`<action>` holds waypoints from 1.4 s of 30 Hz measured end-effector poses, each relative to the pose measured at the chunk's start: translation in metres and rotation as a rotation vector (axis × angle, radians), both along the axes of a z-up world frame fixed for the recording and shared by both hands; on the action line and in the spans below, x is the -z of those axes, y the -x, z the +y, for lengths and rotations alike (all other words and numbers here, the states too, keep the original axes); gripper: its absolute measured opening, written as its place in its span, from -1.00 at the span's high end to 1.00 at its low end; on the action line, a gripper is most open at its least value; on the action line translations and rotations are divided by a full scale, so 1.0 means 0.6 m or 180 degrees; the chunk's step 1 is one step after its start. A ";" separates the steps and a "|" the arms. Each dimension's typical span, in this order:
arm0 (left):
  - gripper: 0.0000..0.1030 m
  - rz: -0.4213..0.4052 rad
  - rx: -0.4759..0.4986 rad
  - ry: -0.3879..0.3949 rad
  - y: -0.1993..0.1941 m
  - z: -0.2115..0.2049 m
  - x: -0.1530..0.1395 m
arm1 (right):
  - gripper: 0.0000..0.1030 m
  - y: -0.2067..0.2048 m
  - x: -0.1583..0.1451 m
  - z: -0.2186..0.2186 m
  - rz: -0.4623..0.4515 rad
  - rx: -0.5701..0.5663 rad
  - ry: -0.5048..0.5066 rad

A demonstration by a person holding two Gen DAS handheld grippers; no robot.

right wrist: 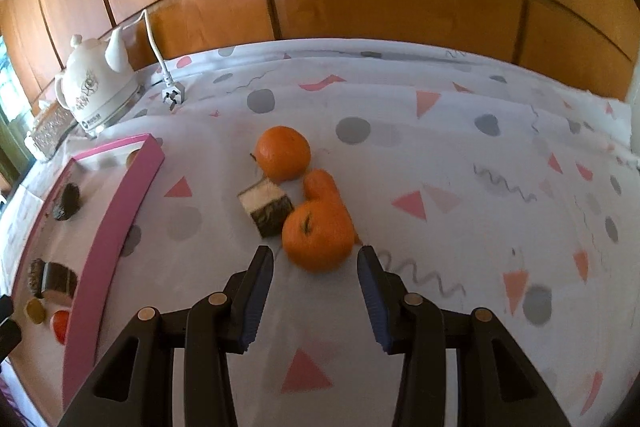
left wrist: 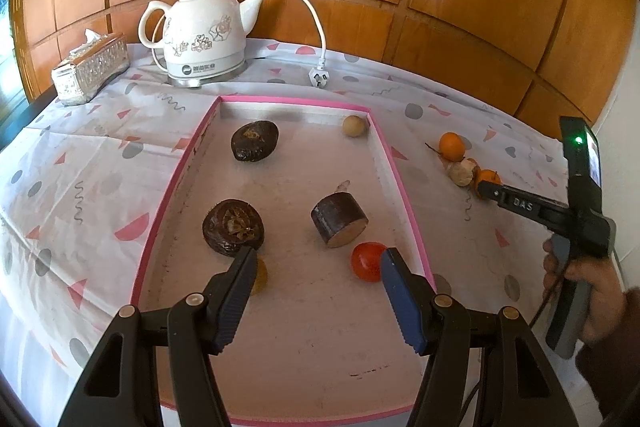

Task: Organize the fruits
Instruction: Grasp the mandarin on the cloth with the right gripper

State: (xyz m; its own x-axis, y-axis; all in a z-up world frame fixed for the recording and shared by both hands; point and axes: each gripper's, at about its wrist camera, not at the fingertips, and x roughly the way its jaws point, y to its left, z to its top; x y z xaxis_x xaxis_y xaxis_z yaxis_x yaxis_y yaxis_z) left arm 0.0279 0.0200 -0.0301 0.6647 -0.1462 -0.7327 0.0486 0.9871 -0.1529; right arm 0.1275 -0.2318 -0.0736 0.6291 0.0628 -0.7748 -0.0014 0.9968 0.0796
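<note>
The fruits lie in two groups. On the patterned cloth of the desk (right wrist: 440, 155), outside the tray, a near mandarin (right wrist: 316, 239) sits just ahead of the right claw (right wrist: 316, 255), whose jaws stand apart with nothing pressed between them; the fruit lies beyond the fingertips, not between the pads. Touching it at the back is a small orange piece (right wrist: 320, 185), and just to its left lies a cut chunk with a pale face and dark rind (right wrist: 266, 207). A second mandarin (right wrist: 283, 153) rests behind these, close to the chunk.

The pink-rimmed tray (left wrist: 394, 167) lies to the left of that group and holds the rest. A red tomato-like fruit (left wrist: 366, 261) lies by the tray's right wall, just beside the right finger of the left claw (left wrist: 318, 259). That claw hangs open over the tray floor, gripping nothing. A dark wrinkled fruit (left wrist: 232, 229) lies at its left fingertip, with a small yellowish fruit (left wrist: 260, 277) partly hidden behind that finger. A dark cut cylinder (left wrist: 339, 221) lies mid-tray, another dark fruit (left wrist: 254, 141) farther back, and a small tan round one (left wrist: 354, 126) in the far right corner.

A hand (left wrist: 588, 283) holds the right tool. Behind the tray stand a white kettle (left wrist: 206, 31), its plug (left wrist: 319, 77) and a tissue box (left wrist: 90, 67).
</note>
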 end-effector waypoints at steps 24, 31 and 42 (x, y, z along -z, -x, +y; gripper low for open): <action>-0.25 0.0065 0.0050 -0.0054 -0.004 -0.019 0.004 | 0.24 0.055 0.013 -0.088 -0.0149 0.0367 0.0070; -0.25 0.0056 0.0072 -0.0108 -0.002 -0.027 0.002 | 0.23 0.054 0.019 -0.095 -0.0124 0.0434 -0.0018; -0.25 -0.0032 0.0223 -0.0119 -0.042 -0.078 -0.021 | 0.23 0.050 0.020 -0.092 -0.0060 0.0545 0.0160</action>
